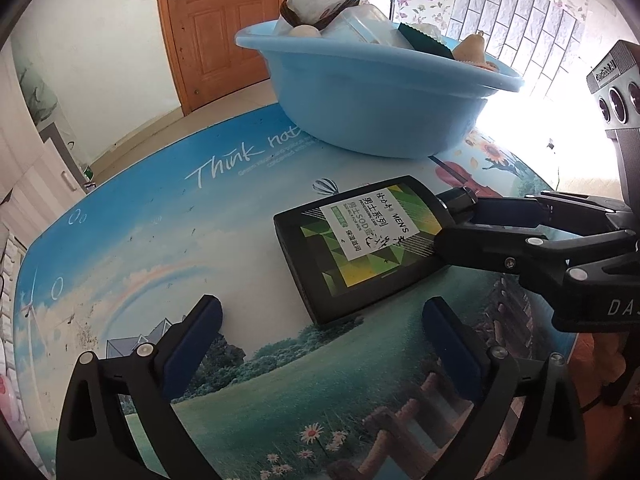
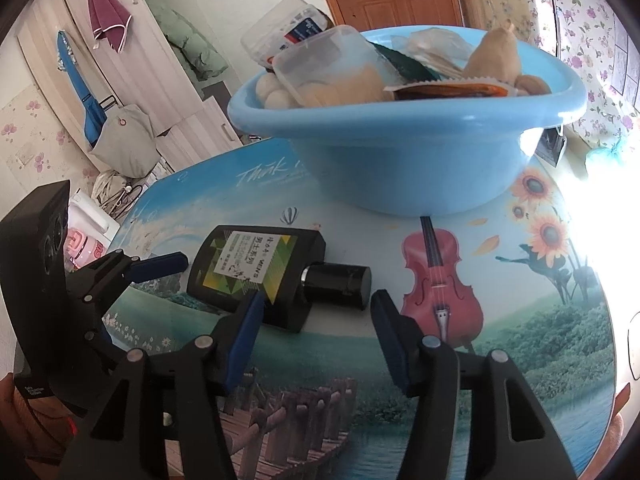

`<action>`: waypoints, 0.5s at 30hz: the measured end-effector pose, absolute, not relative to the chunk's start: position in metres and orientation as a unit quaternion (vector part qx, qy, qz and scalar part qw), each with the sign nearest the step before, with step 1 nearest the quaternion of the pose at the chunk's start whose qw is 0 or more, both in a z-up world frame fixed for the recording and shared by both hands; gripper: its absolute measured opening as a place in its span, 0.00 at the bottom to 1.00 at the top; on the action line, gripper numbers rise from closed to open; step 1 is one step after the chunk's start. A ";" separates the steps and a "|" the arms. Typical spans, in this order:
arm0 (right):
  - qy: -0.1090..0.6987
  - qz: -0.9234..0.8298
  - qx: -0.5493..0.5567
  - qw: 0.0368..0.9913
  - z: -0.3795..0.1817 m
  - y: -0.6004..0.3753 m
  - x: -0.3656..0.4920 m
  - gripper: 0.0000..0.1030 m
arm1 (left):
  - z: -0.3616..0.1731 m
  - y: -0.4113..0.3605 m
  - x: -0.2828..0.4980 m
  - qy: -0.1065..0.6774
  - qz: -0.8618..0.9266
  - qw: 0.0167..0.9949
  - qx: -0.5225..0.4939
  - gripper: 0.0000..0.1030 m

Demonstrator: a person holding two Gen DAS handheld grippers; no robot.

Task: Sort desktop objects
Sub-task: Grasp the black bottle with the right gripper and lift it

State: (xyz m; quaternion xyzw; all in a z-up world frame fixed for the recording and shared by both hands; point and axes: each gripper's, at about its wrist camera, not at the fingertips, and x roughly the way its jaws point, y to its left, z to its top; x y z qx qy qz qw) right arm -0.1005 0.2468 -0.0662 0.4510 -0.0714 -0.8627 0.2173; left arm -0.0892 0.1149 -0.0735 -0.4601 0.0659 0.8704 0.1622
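1. Black men's lotion bottle (image 2: 256, 272) lying flat mid-frame on the printed tabletop (image 2: 520, 320), cap pointing right.
2. Right gripper (image 2: 316, 316) straddling the cap, jaws half open, holding nothing.
3. Left gripper (image 1: 320, 320) gaping wide, empty.
4. Advice: close squarely on the cap, then lift toward the blue basin (image 2: 400, 160).

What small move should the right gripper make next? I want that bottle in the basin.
Probably close the right gripper on the bottle's cap. The bottle lies flat on the table, the cap sits between the open jaws, and the left gripper is open, clear of it. The basin stands just behind.
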 end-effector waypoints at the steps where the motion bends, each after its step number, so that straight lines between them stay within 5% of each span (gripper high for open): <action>1: -0.072 -0.862 0.451 0.219 -0.066 0.246 -0.101 0.56 | -0.074 0.115 -0.090 0.067 0.870 0.161 -0.461 1.00; 15: -0.052 -0.866 0.445 0.224 -0.066 0.232 -0.102 0.64 | -0.072 0.127 -0.096 0.068 0.868 0.162 -0.464 1.00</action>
